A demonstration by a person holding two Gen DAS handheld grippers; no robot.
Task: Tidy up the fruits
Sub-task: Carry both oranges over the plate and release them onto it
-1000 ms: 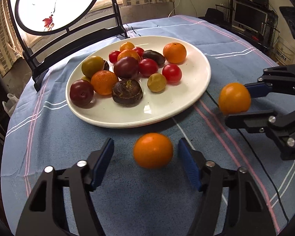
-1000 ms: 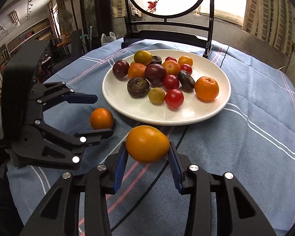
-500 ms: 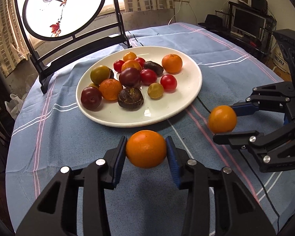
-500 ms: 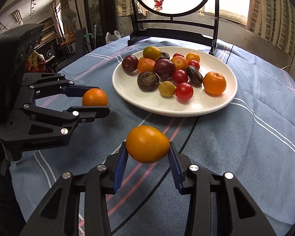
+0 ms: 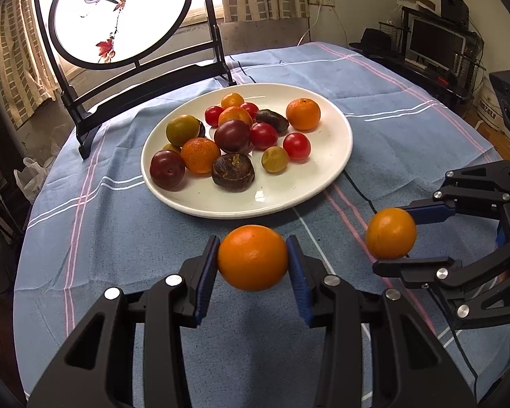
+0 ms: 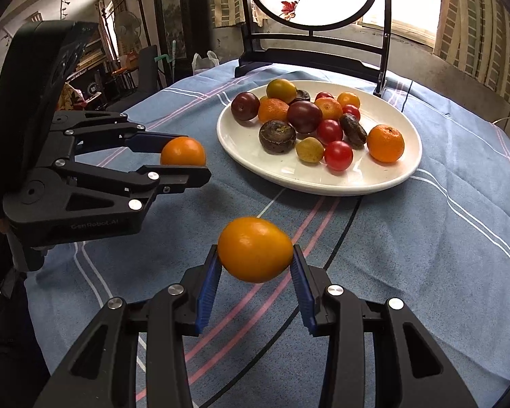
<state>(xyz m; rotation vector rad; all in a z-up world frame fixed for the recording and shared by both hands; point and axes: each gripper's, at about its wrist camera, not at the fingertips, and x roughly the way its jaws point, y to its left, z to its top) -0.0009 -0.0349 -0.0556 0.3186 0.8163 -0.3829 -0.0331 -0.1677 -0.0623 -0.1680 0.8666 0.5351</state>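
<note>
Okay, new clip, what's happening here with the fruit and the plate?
A person is sorting fruit with two hand-held grippers. The left hand-held gripper has just closed on an orange and holds it above the blue tablecloth, just short of the white plate. The right hand-held gripper grips a yellow-orange fruit, also clear of the cloth. The plate already carries a heap of oranges, red tomatoes and dark fruits. Neither held fruit is on the plate yet.
</note>
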